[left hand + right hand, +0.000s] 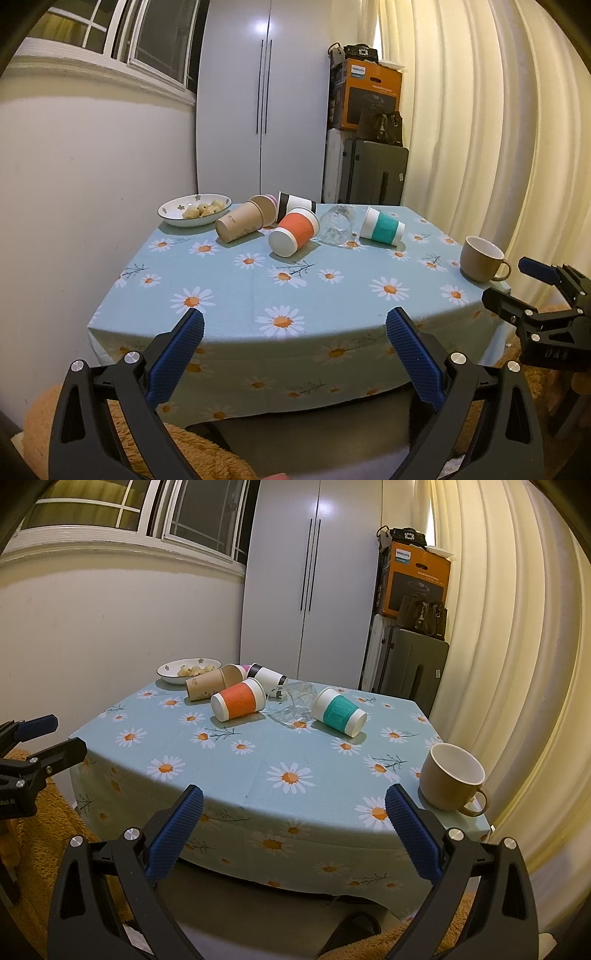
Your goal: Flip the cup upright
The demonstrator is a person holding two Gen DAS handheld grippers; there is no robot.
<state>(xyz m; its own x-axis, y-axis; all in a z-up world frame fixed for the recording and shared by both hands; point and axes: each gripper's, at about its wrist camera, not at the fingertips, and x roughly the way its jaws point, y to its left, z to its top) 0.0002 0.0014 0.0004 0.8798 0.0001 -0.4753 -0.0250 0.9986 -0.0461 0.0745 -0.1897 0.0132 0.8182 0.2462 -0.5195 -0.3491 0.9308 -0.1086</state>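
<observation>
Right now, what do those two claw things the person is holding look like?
Both match: the left gripper and right gripper have black angular plastic arms with cut-out slots, round silver bolts at the joints, and ribbed blue rubber pads lining each finger. No cables or sleeves show.

A tabletop [255, 291] under a pale blue daisy-print cloth carries a white bowl [173, 214] of small beige pastries at its far left corner. Behind it stands a tall white wardrobe [264, 92] with two dark vertical handles. To the wardrobe's right, an orange and black cardboard box [373, 92] sits on a grey suitcase [376, 173], with a brown handbag [380, 125] leaning against the box. Cream curtains [480, 122] fill the right side, and a white-framed window [122, 40] is at the upper left.
</observation>
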